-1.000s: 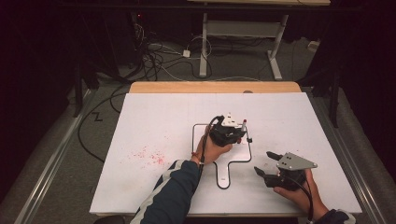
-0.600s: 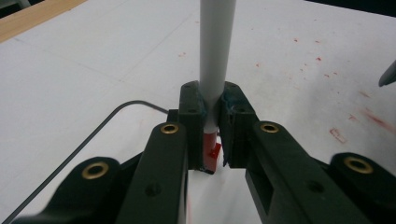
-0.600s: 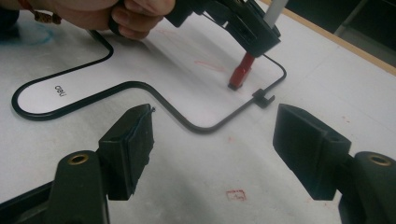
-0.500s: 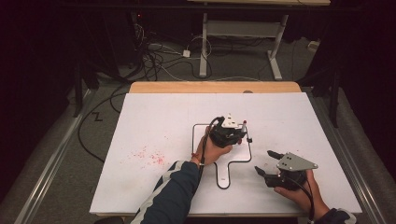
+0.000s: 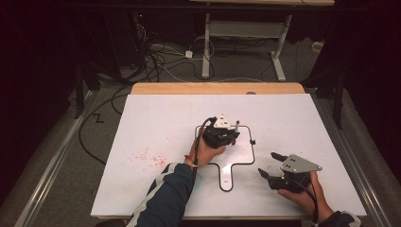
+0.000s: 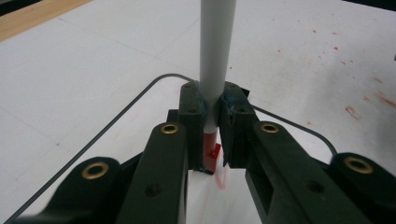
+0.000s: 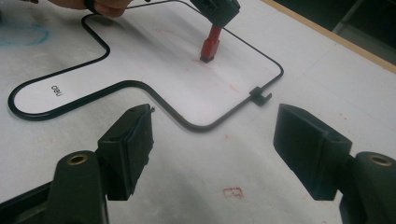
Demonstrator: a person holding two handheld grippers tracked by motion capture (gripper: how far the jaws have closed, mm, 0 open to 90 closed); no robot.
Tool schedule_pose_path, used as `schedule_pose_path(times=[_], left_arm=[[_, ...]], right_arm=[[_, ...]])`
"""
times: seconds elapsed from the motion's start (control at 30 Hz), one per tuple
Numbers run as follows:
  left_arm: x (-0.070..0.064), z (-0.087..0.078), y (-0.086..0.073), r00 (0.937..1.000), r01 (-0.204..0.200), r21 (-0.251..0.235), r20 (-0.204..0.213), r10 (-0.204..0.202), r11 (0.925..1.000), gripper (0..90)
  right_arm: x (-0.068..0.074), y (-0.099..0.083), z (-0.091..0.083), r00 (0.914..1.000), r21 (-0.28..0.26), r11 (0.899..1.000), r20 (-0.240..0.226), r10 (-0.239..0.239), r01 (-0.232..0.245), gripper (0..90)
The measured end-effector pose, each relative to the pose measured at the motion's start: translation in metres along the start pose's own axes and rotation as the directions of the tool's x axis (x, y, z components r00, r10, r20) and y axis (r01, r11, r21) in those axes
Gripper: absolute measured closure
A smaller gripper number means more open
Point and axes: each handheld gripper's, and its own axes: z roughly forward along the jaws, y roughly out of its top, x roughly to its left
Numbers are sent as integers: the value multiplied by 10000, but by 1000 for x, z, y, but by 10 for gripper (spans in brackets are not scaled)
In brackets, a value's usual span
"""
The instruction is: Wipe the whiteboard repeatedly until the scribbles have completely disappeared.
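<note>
I am working in what looks like a lab or test room: a white tabletop (image 5: 156, 123) with a wooden far edge (image 5: 217, 88) stands on grey floor (image 5: 61, 142) in a dark, unlit surround. Loose black and white cables (image 5: 156, 59) lie tangled on the floor beyond it. Behind them I see the white metal legs of a bench (image 5: 206, 47), a fitting typical of technical workspaces.
</note>
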Motion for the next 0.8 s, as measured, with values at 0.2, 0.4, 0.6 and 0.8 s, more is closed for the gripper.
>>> schedule_pose_path(times=[0.2,0.4,0.6,0.8], left_arm=[[-18,26,14,9982,-360,-178,464,368,9992,792],[-26,33,19,9967,-577,-104,558,582,9983,791],[-13,19,14,9982,-586,146,154,583,9982,791],[6,-7,-3,9995,-233,124,-201,235,9997,792]], right_arm=[[1,-2,-2,10000,41,10000,16,-75,75,294],[2,-4,-5,9999,39,9999,-24,-115,115,294],[0,-4,-9,10000,-117,9999,70,-13,13,294],[1,-3,-9,9999,-81,10000,149,-28,29,294]])
